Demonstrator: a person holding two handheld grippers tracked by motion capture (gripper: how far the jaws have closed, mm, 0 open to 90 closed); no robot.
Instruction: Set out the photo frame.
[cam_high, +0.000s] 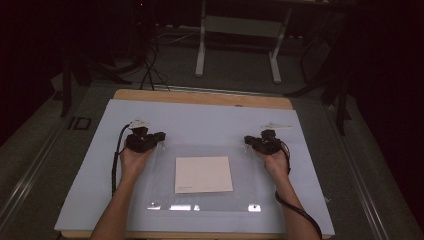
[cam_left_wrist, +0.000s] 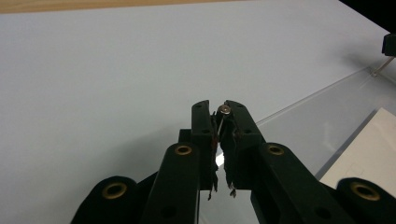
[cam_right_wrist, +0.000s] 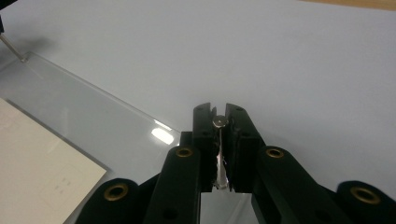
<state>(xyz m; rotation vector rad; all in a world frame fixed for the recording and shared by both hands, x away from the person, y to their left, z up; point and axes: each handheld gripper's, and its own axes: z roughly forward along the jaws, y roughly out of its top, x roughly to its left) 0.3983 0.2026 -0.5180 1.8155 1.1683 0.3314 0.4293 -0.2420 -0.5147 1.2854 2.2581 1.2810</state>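
I am pinching a small metal pin (cam_left_wrist: 225, 110) in each hand-held gripper (cam_high: 161, 139) (cam_high: 248, 141) at the clear sheet's (cam_high: 165, 175) upper corners, centre frame; the paper (cam_high: 203, 174) underneath is waiting, untouched.

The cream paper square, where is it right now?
In the high view the paper lies flat under the clear sheet, near the table's front middle, between the left gripper and right gripper, closer to the person.

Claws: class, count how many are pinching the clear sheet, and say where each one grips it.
2. The left claw grips the clear sheet at its far left corner; the right claw grips its far right corner.
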